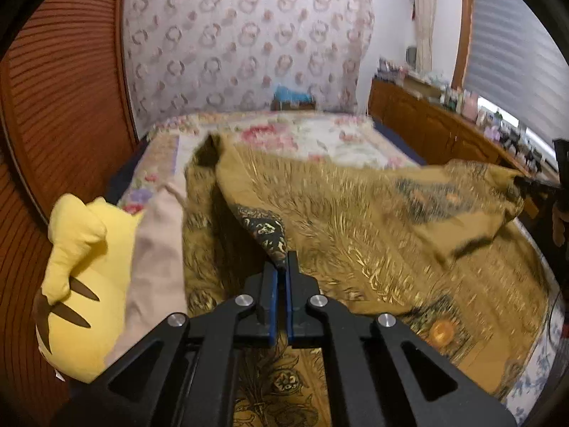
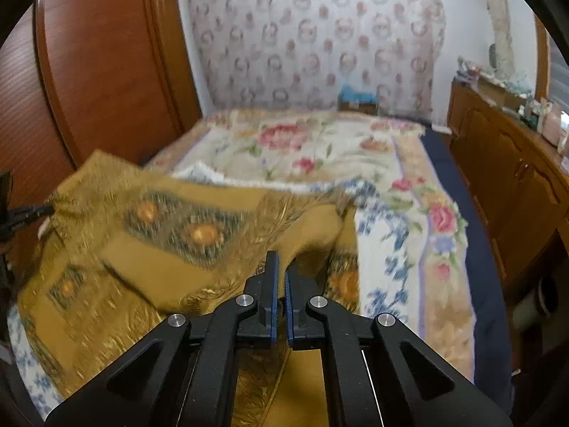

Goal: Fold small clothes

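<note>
One gold patterned cloth (image 1: pixel 355 220), pinched by both closed grippers, left (image 1: pixel 283 267) and right (image 2: pixel 281 267); one yellow plush (image 1: pixel 81 284) lower left; floral bedspread (image 2: pixel 320 149), wooden wardrobe (image 2: pixel 99 71).

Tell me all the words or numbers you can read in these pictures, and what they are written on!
There are none that can be read.
The gold patterned cloth shows only ornaments, no letters.
The yellow plush toy shows only dark stripes.
The flowered bedspread shows only flowers.
The small things on the wooden cabinet by the window are too small and blurred to tell whether they carry any text.
</note>
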### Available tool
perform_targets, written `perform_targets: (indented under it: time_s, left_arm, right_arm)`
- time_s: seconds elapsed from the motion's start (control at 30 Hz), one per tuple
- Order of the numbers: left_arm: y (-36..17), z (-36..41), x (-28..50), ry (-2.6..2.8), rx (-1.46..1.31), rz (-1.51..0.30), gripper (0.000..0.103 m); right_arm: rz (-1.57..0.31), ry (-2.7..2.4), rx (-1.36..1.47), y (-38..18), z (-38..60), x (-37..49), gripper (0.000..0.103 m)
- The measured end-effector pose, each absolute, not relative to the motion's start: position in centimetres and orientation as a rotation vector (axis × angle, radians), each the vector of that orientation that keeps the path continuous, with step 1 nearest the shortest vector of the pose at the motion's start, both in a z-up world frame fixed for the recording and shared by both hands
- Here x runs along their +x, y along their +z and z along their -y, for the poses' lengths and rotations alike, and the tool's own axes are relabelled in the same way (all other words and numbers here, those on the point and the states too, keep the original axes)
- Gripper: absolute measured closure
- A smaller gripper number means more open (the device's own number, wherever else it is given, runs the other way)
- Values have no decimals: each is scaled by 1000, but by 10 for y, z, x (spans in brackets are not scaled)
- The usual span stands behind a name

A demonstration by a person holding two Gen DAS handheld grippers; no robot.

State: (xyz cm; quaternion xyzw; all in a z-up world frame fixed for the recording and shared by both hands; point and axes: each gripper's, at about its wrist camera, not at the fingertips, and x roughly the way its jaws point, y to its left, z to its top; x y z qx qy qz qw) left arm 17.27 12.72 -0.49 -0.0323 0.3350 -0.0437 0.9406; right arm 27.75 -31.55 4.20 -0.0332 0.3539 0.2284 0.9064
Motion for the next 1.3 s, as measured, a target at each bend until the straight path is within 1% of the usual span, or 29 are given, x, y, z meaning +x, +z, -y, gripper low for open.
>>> perform_targets:
  time_s: [0.27, 0.43, 0.63, 0.73, 0.93, 1.2, 1.3]
  left_arm:
    - [29, -137, 137, -74, -82, -592, 103]
    - [28, -144, 107, -66, -94, -589, 103]
    - [15, -139, 65, -63, -102, -604, 103]
    - [9, -132, 43, -64, -102, -604, 103]
    - [-9, -125, 11, -74, -150, -629, 103]
    - [-19, -112, 6, -47, -96, -678, 102]
    - [-19, -113, 8, -46, -95, -686, 96]
  right_arm:
    - [-678, 469, -81, 80, 317, 253, 103]
    - [-671, 453, -92, 94, 324, 225, 103]
    - [-672, 435, -123, 95, 335, 187, 103]
    - [-678, 414, -134, 90, 343, 172, 103]
    - [-747, 372, -140, 56, 360, 157, 103]
    - [-800, 346, -153, 23, 362, 145, 103]
    - [-809, 321, -178, 17, 358, 143, 92]
